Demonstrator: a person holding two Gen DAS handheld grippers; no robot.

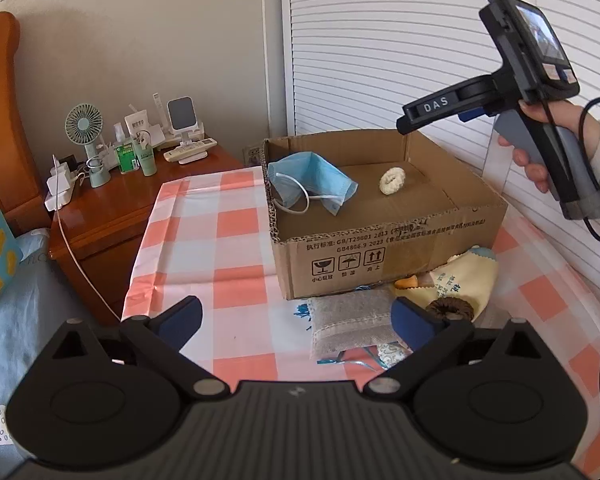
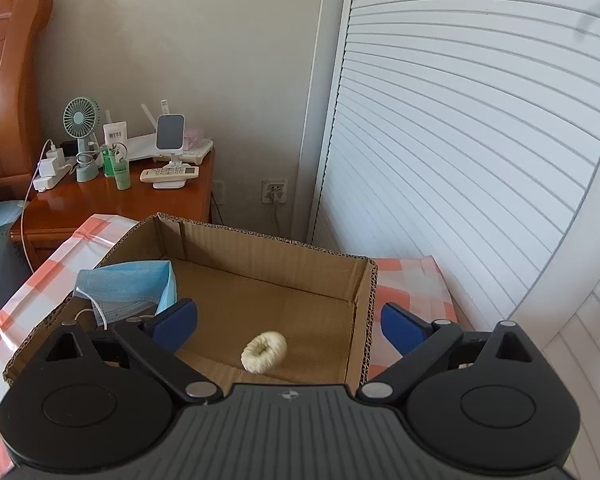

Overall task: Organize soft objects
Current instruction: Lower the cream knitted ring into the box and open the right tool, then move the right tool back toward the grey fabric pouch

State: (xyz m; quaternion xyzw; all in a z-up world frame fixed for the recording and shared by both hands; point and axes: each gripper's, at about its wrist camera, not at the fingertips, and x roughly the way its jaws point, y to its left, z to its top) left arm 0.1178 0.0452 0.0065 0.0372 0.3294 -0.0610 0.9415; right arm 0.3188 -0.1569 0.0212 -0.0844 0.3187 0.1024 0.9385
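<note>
Both grippers' fingers spread, holding nothing: right gripper (image 2: 288, 322) above the cardboard box (image 2: 360, 320) containing a cream scrunchie (image 2: 264, 351); left gripper (image 1: 296, 316) near the bench's (image 1: 228, 248) front edge.

Matt corrugated cardboard box (image 2: 228, 280), glossy wooden nightstand (image 2: 140, 204)

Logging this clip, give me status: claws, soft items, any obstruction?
Both claws, left and right, open and empty. Cream scrunchie and blue mask in cardboard box. Grey pouch and brown scrunchie still outside. Nothing blocking.
</note>
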